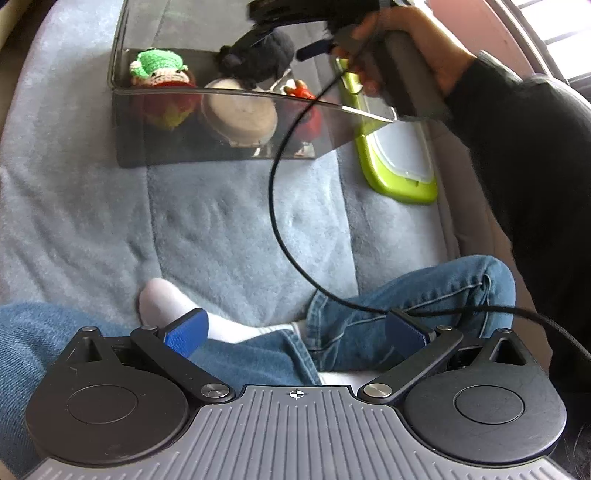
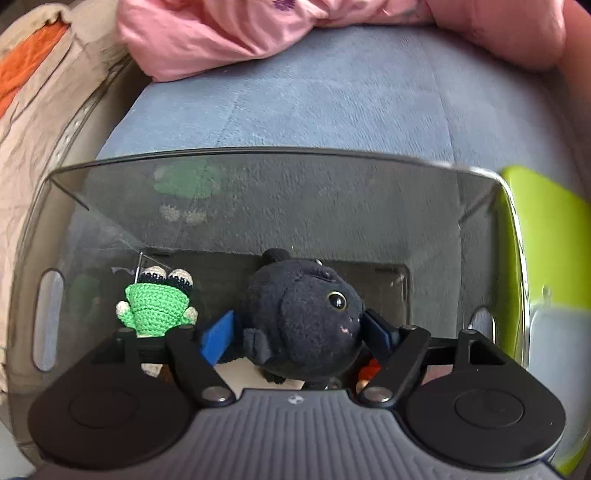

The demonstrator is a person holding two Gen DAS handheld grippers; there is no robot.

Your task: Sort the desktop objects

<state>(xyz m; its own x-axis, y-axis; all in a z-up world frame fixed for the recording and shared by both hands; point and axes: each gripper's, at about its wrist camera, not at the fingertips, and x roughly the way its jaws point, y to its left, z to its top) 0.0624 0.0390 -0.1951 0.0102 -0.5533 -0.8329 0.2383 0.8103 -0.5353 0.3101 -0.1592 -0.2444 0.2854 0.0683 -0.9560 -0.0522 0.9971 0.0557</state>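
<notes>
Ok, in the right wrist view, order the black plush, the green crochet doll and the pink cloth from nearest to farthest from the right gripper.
1. Black plush: between the right gripper fingers, inside the clear bin.
2. Green crochet doll: just left, in the bin.
3. Pink cloth: beyond the bin, at top.

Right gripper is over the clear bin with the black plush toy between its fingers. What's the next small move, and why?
Probably open wider and lift straight out: the black plush toy already sits inside the smoky clear plastic bin, between the right gripper fingers.
</notes>
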